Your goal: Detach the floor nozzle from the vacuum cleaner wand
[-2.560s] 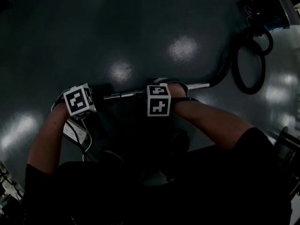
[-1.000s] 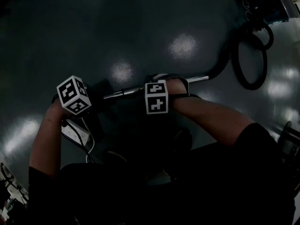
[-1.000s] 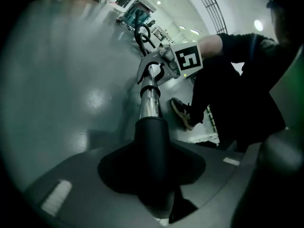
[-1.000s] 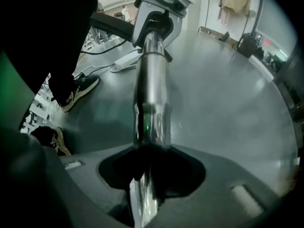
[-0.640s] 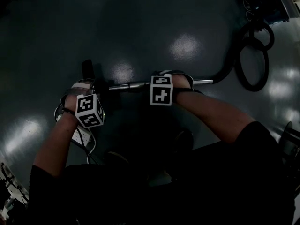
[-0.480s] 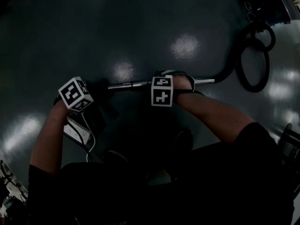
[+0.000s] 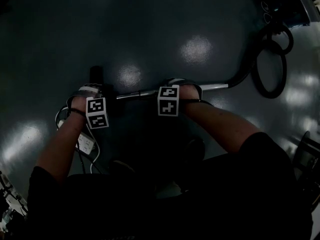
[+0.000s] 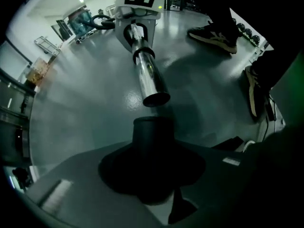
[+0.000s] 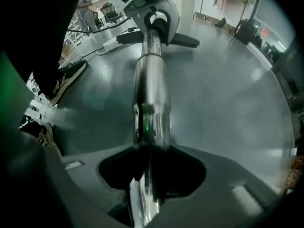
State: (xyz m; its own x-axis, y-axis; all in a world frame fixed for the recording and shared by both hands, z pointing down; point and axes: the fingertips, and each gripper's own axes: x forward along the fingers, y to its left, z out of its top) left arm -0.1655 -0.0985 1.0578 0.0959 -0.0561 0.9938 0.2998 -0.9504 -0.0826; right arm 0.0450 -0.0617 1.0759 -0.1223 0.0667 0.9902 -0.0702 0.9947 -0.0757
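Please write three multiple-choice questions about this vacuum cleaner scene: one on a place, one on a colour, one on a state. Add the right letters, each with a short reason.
1. Where in the head view does the looped hose lie?
A. lower left
B. upper right
C. bottom middle

2. What colour is the wand?
A. red
B. yellow
C. shiny silver

3. The wand's end near the left gripper is:
A. out of the neck of the floor nozzle
B. pushed deep inside that neck
C. wrapped in tape

Answers: 1 B, the black loops lie on the floor at the upper right. 2 C, the tube gleams like chrome. 3 A, the left gripper view shows the tube's open mouth, with floor visible between it and the neck.
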